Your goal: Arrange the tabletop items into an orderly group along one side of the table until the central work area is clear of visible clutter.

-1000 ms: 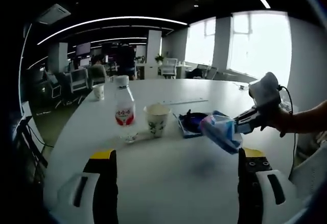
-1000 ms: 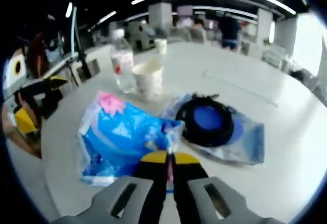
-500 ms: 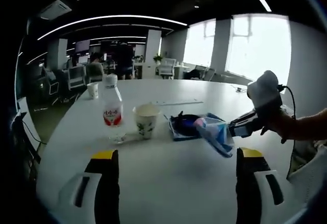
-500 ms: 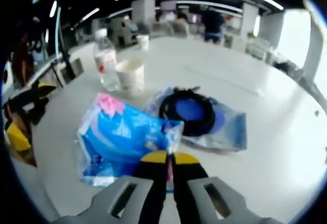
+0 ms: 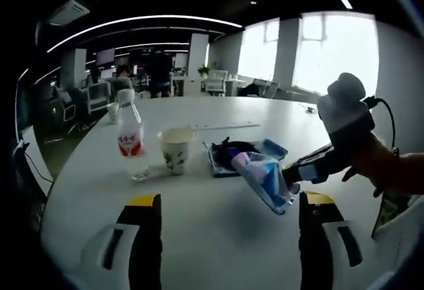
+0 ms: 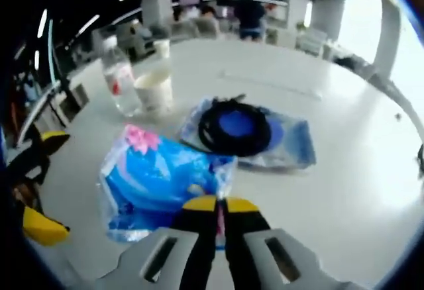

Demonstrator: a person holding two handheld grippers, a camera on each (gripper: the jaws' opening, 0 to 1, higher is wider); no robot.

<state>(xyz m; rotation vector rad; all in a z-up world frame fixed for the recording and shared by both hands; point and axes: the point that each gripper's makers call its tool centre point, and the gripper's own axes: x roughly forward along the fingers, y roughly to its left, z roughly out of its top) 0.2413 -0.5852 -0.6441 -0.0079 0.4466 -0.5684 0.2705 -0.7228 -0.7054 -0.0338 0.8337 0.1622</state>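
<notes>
- Blue plastic packet [image 6: 162, 185] hangs off the table [image 6: 344, 191], pinched at one edge by the right gripper [image 6: 219, 205], whose yellow-tipped jaws are pressed together on it.
- In the left gripper view that same packet [image 5: 264, 181] sits at about 3 o'clock from centre, lifted above the table [image 5: 199, 217], with the right gripper [image 5: 298, 173] and the person's hand [image 5: 381, 167] behind it.
- Left gripper [image 5: 224, 200] holds nothing; its jaws stand wide apart at 6 o'clock.
- Row so far: water bottle [image 5: 130, 133], paper cup [image 5: 175, 151], then a coiled black cable [image 5: 233, 151] on its blue bag [image 5: 265, 149], running from 9 o'clock toward centre.
- Step in hand, as I judge it: carrying the packet to join that row. Next move calls for setting it down just beside the cable's bag, then opening the jaws.
- Right gripper view gives the packet's pink patch and the cable [image 6: 233, 126] as a full ring; the left gripper view gives the packet's height above the table.
- A second cup [image 5: 113, 112] stands behind the bottle, near the far edge.
</notes>
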